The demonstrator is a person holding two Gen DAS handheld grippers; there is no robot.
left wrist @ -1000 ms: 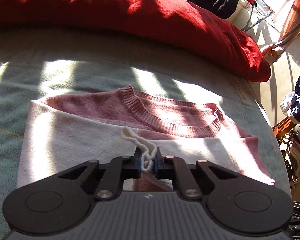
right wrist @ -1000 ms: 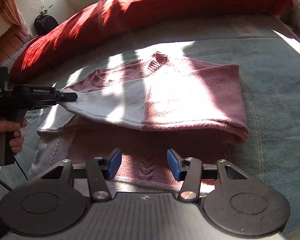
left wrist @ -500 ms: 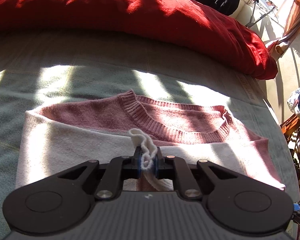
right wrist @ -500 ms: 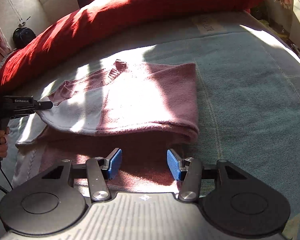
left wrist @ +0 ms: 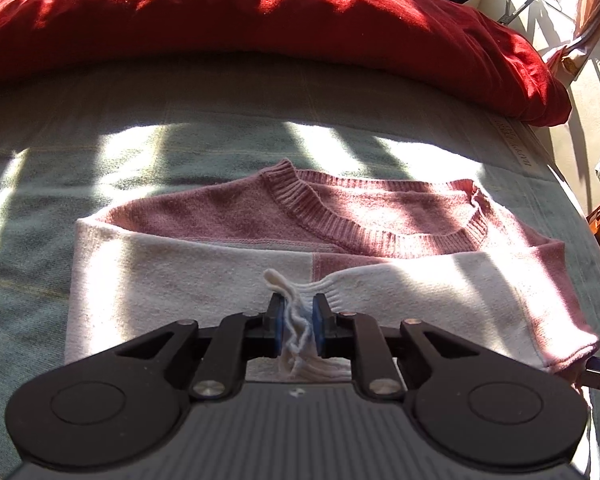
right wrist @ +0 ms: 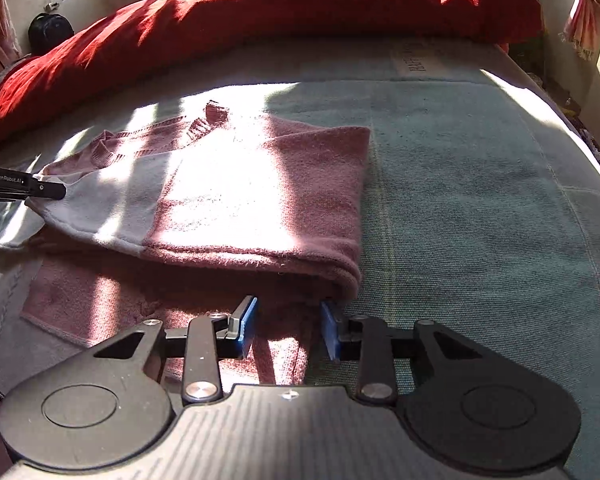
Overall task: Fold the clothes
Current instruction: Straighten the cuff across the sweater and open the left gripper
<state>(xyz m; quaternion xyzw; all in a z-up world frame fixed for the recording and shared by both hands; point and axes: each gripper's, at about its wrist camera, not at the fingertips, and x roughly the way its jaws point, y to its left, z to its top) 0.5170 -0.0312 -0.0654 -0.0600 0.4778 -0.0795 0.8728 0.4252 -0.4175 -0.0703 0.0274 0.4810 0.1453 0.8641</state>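
My left gripper's fingers (left wrist: 276,322) stood at a narrow gap with a bunched white fold of the sweater (left wrist: 340,236) between the blue pads; from the left wrist view I could not tell whether the pads still pressed the fabric. The left gripper (left wrist: 296,322) sat at the near white edge of the garment, whose ribbed pink collar lay beyond the fingertips on the green bedspread (left wrist: 100,152). A red duvet (left wrist: 260,16) lay behind it.

In the right wrist view, my right gripper (right wrist: 288,330) had its fingers set wide apart and held nothing. The sweater (right wrist: 260,200) lay folded just ahead of the pads, its rolled pink corner just beside the right pad. The left gripper's tip (right wrist: 50,191) touched the sweater's white edge at far left.
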